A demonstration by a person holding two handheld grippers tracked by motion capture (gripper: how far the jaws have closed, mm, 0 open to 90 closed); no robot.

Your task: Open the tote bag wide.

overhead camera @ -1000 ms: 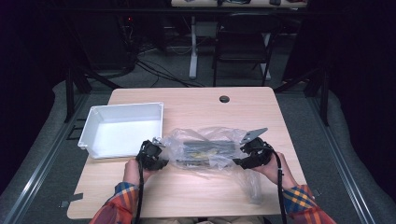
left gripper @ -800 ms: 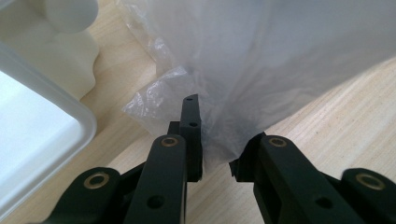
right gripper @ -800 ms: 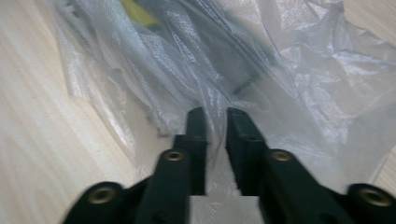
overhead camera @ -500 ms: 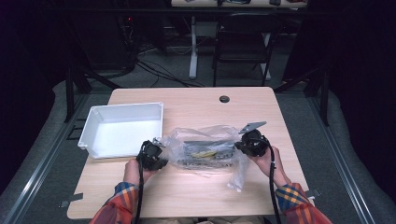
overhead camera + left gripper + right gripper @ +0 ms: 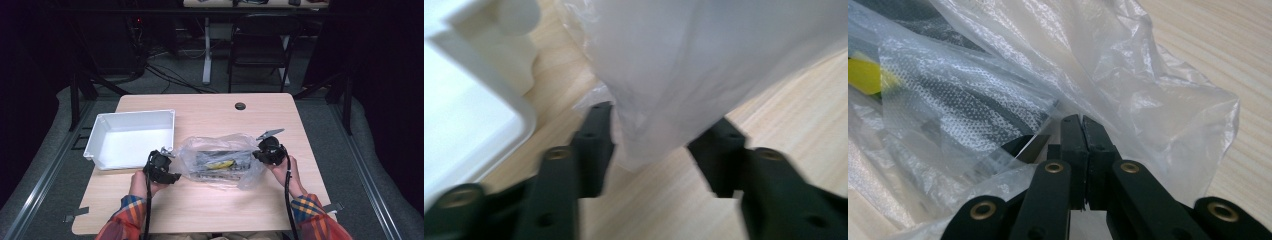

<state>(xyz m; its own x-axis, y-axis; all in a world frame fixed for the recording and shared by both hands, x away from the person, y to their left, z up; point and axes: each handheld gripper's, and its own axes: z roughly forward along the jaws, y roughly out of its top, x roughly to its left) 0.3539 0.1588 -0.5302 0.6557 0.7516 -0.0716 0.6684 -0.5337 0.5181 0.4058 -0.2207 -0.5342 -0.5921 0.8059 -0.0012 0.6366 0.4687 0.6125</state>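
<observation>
A clear plastic bag (image 5: 220, 150) lies on the wooden table, with dark items and a yellow piece (image 5: 220, 163) inside. My left gripper (image 5: 169, 170) is at the bag's left end. In the left gripper view its jaws stand open on either side of a hanging fold of the bag (image 5: 684, 75), about the gripper's midpoint (image 5: 664, 145). My right gripper (image 5: 257, 155) is at the bag's right end. Its jaws (image 5: 1082, 125) are pressed together with the bag's film (image 5: 1128, 75) bunched around them. The dark contents and yellow piece (image 5: 865, 75) show through the film.
A white tray (image 5: 135, 114) stands on the table's left half, close to my left gripper; its corner (image 5: 489, 90) shows just beside the left jaw. A dark round hole (image 5: 240, 106) sits near the far edge. A chair and cables lie beyond the table.
My right gripper has moved a little away from me and inward, drawing the bag's loose right flap in toward the bag. The left gripper has stayed put.
</observation>
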